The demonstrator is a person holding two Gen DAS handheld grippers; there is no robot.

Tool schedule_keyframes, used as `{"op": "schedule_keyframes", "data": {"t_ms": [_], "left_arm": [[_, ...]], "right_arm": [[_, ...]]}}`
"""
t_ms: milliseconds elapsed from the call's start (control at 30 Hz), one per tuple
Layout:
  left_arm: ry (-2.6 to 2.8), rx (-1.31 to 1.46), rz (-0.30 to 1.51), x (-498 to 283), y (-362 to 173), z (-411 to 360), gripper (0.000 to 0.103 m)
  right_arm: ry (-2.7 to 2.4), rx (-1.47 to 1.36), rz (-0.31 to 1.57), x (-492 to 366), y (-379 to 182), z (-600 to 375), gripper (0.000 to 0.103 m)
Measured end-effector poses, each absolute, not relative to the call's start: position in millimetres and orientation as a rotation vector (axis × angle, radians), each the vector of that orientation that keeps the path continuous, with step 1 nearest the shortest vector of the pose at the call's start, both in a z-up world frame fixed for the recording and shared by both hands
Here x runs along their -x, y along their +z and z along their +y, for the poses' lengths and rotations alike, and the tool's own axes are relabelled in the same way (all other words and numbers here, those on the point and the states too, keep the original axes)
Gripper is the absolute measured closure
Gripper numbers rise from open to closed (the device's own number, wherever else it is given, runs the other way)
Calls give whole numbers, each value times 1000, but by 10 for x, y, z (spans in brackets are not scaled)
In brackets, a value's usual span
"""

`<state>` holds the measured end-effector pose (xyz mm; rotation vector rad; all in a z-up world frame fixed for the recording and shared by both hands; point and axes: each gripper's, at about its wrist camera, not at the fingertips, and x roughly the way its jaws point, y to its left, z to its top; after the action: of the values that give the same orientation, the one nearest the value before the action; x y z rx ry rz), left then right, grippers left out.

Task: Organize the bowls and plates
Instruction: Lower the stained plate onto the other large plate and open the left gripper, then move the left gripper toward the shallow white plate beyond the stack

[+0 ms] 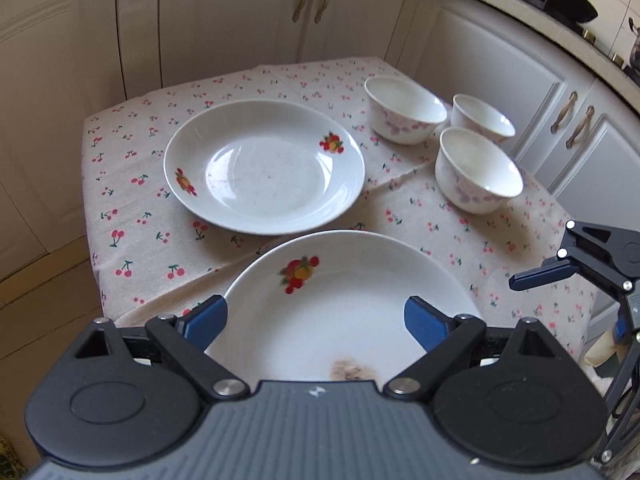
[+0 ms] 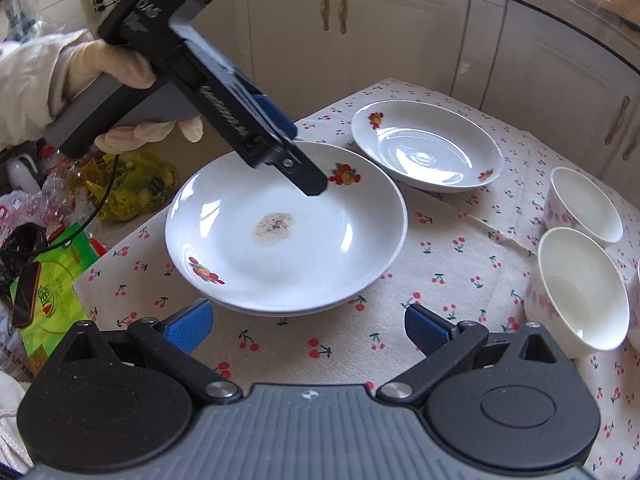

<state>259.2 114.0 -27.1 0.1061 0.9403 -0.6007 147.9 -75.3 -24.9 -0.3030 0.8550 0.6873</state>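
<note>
Up close, the left gripper (image 1: 316, 320) hangs over the near plate (image 1: 344, 288), its blue pads spread wide to either side of the dish and holding nothing; from the right wrist view the same tool (image 2: 308, 184) slants down over the plate's far rim, gripped by a gloved hand (image 2: 120, 80). The right gripper (image 2: 308, 324) is likewise wide open and empty, poised above the tablecloth (image 2: 440, 264) just short of that plate, which carries a brownish smear (image 2: 275, 226) at its centre. Beyond it sits a second plate (image 1: 264, 166), clean, with fruit motifs on its rim. Three bowls (image 1: 478, 170) with pale floral print cluster near the table's right side, close together. The cloth is cream with red cherries, creased along a fold. Cream cabinet doors (image 1: 248, 12) with curved handles wrap round the table, and plastic bags (image 2: 132, 184) and packets lie on the floor at its left.
</note>
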Motion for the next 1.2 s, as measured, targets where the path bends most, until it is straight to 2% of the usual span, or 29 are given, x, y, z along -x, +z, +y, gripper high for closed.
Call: {"op": "schedule_keyframes", "data": {"t_ms": [500,600,833,1200], "left_arm": [[-590,-142,766,-2225,62,1106,8],[-571,-135,730,-2134,105,1135,4],[-508,-181,623,-1950,101,1235,3],[-484,-95,624,-2148,32,1486,2]], "right_arm": [[569,156,795,-1585,-16,-1150,0],[559,149,780,-1569,13,-1160,0],[552,151,753,-1600,77,-1120,0],[540,151,737,-1962,124,-877,0]]}}
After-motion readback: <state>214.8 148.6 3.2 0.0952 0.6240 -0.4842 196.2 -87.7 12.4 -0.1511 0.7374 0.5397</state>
